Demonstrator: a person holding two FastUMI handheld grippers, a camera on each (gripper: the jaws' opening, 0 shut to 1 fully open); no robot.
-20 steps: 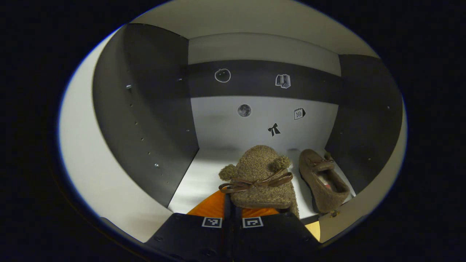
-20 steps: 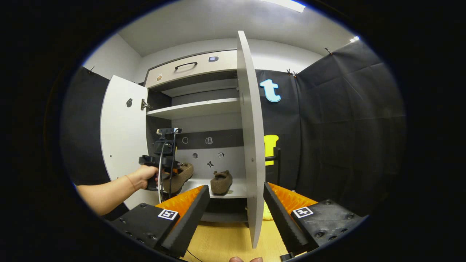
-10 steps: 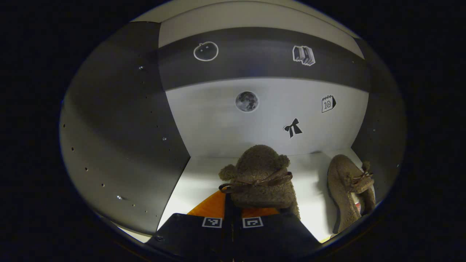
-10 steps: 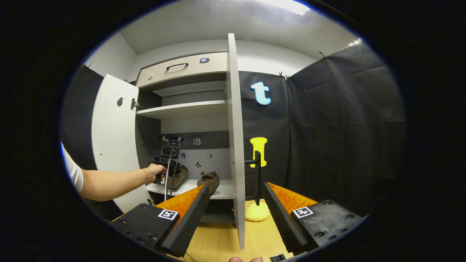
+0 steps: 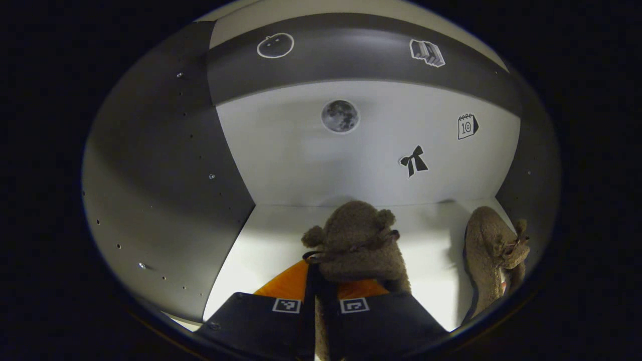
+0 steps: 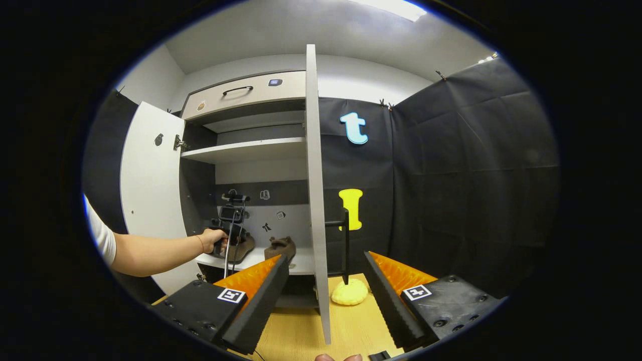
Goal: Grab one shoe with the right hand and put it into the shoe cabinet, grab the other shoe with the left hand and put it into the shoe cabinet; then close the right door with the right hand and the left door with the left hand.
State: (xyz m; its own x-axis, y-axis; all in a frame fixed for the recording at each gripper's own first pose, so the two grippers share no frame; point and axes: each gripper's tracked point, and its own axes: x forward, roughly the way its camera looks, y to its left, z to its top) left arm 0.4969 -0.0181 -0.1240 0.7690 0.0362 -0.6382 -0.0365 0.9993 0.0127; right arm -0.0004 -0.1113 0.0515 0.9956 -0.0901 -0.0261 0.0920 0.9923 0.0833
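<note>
In the left gripper view my left gripper (image 5: 313,271) is shut on a fuzzy brown shoe (image 5: 356,243) with a bow, held toe-first deep inside the shoe cabinet, low over the white shelf (image 5: 261,245). The other brown shoe (image 5: 494,253) lies on that shelf to its right. In the right gripper view my right gripper (image 6: 326,293) stands open outside the cabinet with nothing between its fingers. The right door (image 6: 313,200) faces it edge-on, and the left door (image 6: 150,190) is swung wide. A hand holds the left gripper (image 6: 229,223) inside, by both shoes (image 6: 281,246).
A black bar handle (image 6: 344,243) sits on the right door's outer face. A yellow soft lump (image 6: 349,292) lies on the wooden floor (image 6: 296,331) beside the door. An upper shelf (image 6: 246,149) and a drawer (image 6: 246,93) are above. Dark side panels (image 5: 160,190) flank the shelf.
The left gripper has carried its shoe deeper into the cabinet and lower toward the shelf. The right gripper stayed open and drifted slightly, so the door edge sits further left in its view.
</note>
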